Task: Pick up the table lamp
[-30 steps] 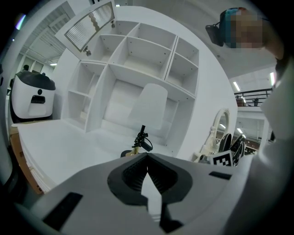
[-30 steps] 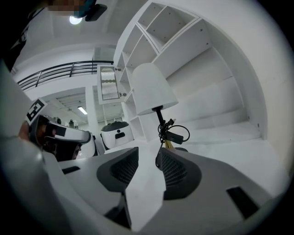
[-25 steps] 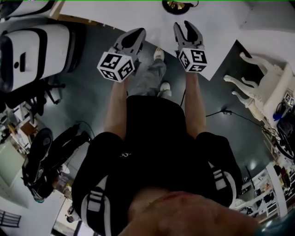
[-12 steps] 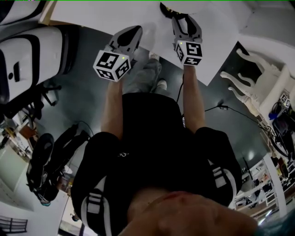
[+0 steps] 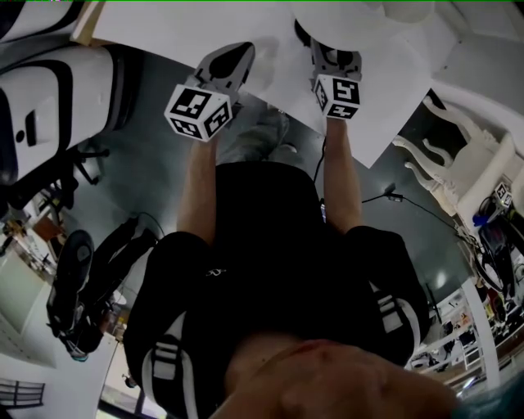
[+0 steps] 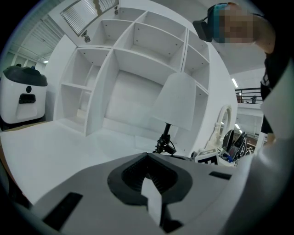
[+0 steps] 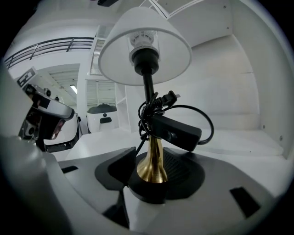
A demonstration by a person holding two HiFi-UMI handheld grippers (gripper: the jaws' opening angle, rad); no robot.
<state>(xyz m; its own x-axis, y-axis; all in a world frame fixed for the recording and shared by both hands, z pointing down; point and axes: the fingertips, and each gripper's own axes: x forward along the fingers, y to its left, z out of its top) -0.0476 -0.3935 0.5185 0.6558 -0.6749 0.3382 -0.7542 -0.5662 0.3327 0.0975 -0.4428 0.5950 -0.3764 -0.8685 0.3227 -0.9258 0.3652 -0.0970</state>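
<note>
One grip counts: the right gripper (image 7: pixel 149 183) clamps the lamp (image 7: pixel 148 87) by its base at 12 o'clock, so lift straight and keep it upright. At 11 o'clock the left gripper (image 6: pixel 149 183) sits closed, empty.

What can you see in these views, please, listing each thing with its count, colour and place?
table lamp: one, white shade, brass stem, black cord; on the table, base between the right gripper's jaws.
table: one, white, ahead of the person.
shelf unit: one, white, behind the lamp.
chair: one, white, right of the table.
machine: one, white and black, left of the table.
bag: one, black, on the floor at left.
cable: one, black, on the floor at right.
left gripper: one, grey, jaws together, empty, over the table edge.
right gripper: one, grey, closed on the lamp's base.
</note>
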